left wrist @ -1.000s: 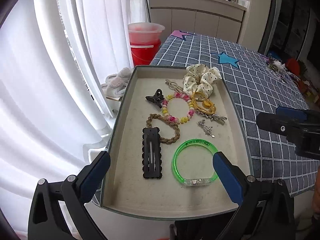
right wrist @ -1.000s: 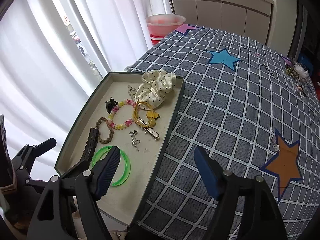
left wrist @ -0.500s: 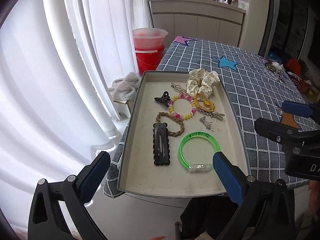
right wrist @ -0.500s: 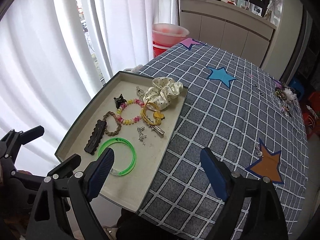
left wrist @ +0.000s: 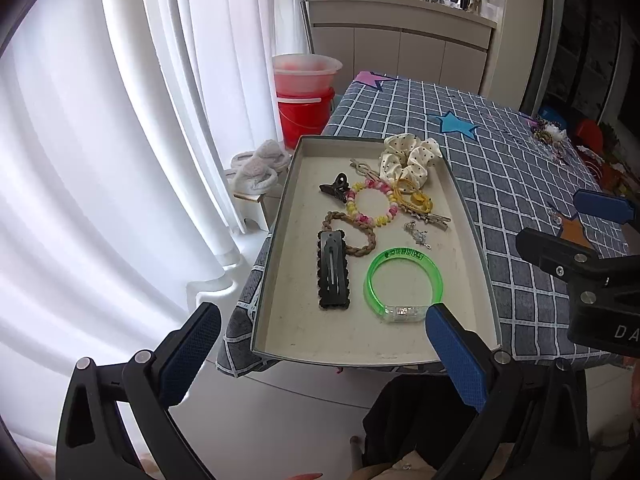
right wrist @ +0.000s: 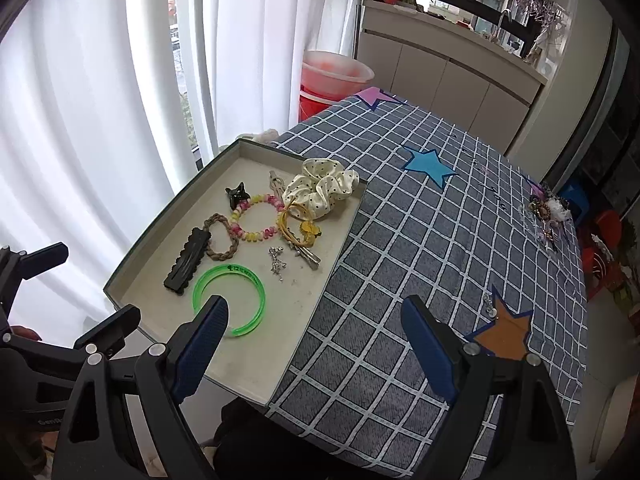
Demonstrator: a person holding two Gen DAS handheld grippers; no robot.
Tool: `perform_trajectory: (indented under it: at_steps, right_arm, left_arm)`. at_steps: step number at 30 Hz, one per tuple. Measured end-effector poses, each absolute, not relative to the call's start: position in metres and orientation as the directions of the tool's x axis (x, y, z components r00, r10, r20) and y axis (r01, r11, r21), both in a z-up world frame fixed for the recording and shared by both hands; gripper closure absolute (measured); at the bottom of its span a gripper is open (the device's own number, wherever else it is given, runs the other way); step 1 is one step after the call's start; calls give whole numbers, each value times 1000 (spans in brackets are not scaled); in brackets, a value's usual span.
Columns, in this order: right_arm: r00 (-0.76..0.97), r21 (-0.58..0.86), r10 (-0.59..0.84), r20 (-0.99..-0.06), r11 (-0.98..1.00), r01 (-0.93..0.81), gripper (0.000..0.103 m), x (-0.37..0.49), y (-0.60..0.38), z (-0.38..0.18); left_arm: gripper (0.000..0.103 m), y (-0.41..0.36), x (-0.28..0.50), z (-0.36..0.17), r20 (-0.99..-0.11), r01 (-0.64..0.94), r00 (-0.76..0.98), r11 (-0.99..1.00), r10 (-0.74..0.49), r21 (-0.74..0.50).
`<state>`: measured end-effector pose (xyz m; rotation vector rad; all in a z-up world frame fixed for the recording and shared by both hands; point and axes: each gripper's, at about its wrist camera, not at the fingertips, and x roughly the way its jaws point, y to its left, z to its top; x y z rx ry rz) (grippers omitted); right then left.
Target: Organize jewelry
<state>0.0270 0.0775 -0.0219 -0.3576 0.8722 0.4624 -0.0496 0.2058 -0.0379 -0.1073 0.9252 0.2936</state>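
Note:
An open grey tray (left wrist: 280, 240) (right wrist: 172, 208) lies at the table's near left corner. It holds a green bangle (left wrist: 404, 256) (right wrist: 228, 270), a black hair clip (left wrist: 333, 276), a braided brown band (left wrist: 360, 248), a beaded bracelet (left wrist: 360, 216), a dotted cream scrunchie (left wrist: 408, 160) (right wrist: 320, 188), a black claw clip (left wrist: 336, 190), a yellow hair tie (left wrist: 416, 198) and a silver charm (left wrist: 418, 236). My left gripper (left wrist: 320, 320) hangs open over the tray's near end, holding nothing. My right gripper (right wrist: 316, 308) is open wide above the tray's right rim, also holding nothing.
A checked blue tablecloth (right wrist: 420, 240) with star patches covers the table. A small silver piece (right wrist: 489, 304) lies by the orange star, and a jewelry pile (right wrist: 544, 208) sits at the far right edge. White curtains, a red bucket (left wrist: 306, 112) and slippers (left wrist: 260, 168) stand left of the table.
Both grippers have drawn back and up from the tray, so more of the table shows. The right gripper's jaws stand wider than a second ago.

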Motion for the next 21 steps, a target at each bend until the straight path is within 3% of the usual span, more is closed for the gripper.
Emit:
perform_trajectory:
  at_steps: [21]
  right_arm:
    - [548, -109, 248, -799, 836, -537, 13, 23, 81, -23]
  left_arm:
    - [0, 205, -53, -33, -803, -294, 565, 956, 192, 22]
